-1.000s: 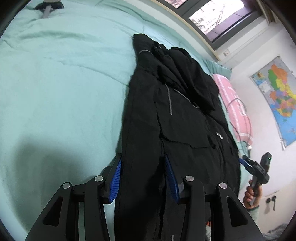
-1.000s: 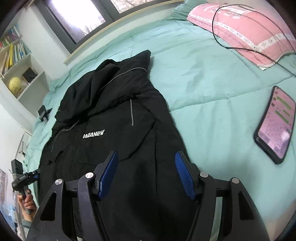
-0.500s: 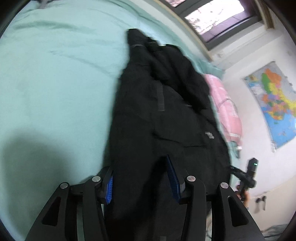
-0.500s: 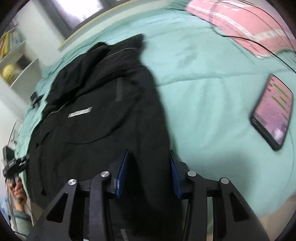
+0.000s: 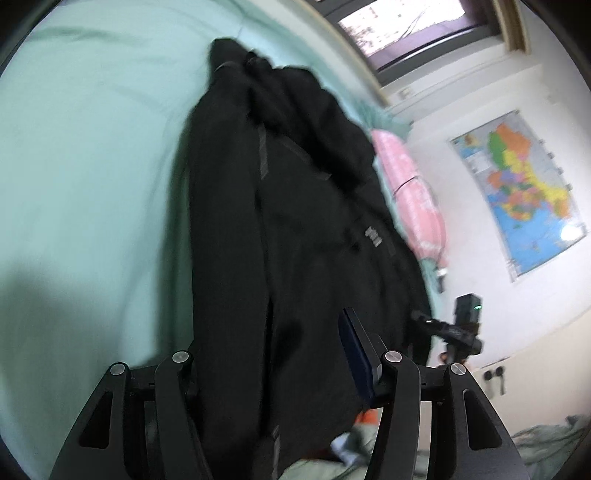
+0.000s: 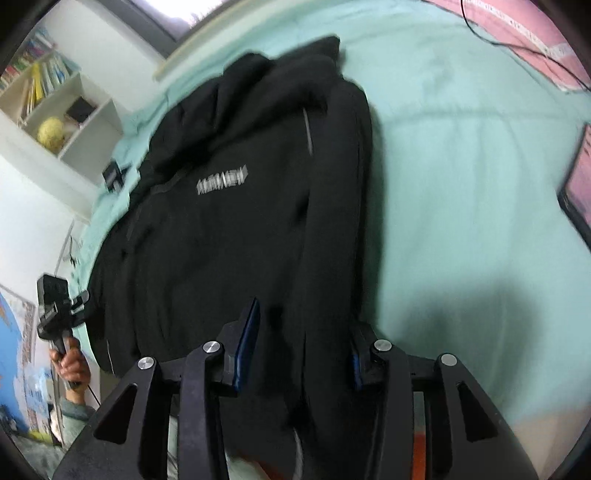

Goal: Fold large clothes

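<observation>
One black hooded jacket of soft, thick fabric (image 5: 295, 229) lies lengthwise on the mint-green quilted bedspread (image 5: 81, 155), hood toward the window and hem at the near edge. At its left hem corner the left gripper (image 5: 273, 365) straddles the cloth; its jaws are opening, and blur hides whether the pads press. At the right hem corner the right gripper (image 6: 303, 350) has fabric between its blue pads (image 6: 248, 347); those jaws are opening too, grip unclear. The jacket looks limp, fairly heavy and a little slick, so it should sag between two holds; pinching both hem corners through all layers seems safest. Farther right lie one pink pillow (image 6: 524, 33) and one phone (image 6: 580, 184).
</observation>
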`<state>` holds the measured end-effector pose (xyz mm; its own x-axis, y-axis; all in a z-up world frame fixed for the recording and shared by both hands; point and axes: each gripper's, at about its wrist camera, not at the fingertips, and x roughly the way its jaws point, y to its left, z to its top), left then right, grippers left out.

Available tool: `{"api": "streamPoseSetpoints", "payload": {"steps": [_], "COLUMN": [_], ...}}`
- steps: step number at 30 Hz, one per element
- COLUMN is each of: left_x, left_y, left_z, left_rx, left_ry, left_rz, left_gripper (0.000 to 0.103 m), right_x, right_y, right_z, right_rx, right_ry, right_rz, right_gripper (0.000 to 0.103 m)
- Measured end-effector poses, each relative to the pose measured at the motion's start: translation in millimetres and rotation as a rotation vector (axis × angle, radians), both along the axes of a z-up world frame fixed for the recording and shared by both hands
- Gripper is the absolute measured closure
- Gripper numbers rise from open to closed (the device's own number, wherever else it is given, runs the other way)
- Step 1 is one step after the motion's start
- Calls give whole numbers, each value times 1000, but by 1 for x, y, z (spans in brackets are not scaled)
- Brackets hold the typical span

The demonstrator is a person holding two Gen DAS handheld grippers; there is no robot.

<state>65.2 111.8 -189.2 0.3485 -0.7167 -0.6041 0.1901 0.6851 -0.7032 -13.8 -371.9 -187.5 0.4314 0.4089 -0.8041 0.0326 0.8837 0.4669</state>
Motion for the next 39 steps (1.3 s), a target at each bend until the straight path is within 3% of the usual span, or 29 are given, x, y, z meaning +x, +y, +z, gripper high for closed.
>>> {"api": "streamPoseSetpoints", "payload": {"steps": [5, 6, 7, 8, 9, 13, 15, 19, 24, 27, 33, 36, 39], "left_x": [-24, -25, -26, -27, -28, -31, -25, 2, 50, 83, 176, 221, 265], "left_y": [-5, -7, -10, -13, -12, 1, 9, 12, 9, 13, 13, 2, -12], "left_z": [-4, -2, 0, 5, 11, 52, 75, 105, 134, 139, 131, 122, 98], "left_rx": [87, 118, 156, 183, 182, 105, -8, -105, -143, -211, -239, -150, -31], "left_ry": [-22, -32, -39, -48, -61, -142, -174, -244, -320, -346, -290, -282, -221], "left_rz": [15, 32, 54, 74, 90, 137, 124, 100, 111, 137, 279, 342, 405], "left_gripper": [46, 56, 82, 91, 92, 93, 93, 93, 92, 92, 92, 92, 91], "right_x": [-26, -27, -27, -28, -29, -33, -28, -4, 44, 90, 201, 246, 299], "right_y": [11, 14, 18, 22, 24, 26, 17, -10, -43, -62, -60, -61, -52], "right_z": [-14, -12, -8, -1, 8, 52, 75, 109, 150, 159, 167, 155, 117], "right_rx": [-53, -58, -59, -61, -61, -66, -23, 56, 89, 148, 118, 87, 6], "right_ry": [21, 9, -11, -40, -72, -214, -273, -348, -426, -401, -374, -354, -274], "right_rz": [59, 53, 49, 42, 46, 41, 25, -17, -105, -161, -214, -264, -322], "right_gripper": [49, 50, 63, 72, 81, 83, 83, 83, 83, 83, 82, 81, 80]}}
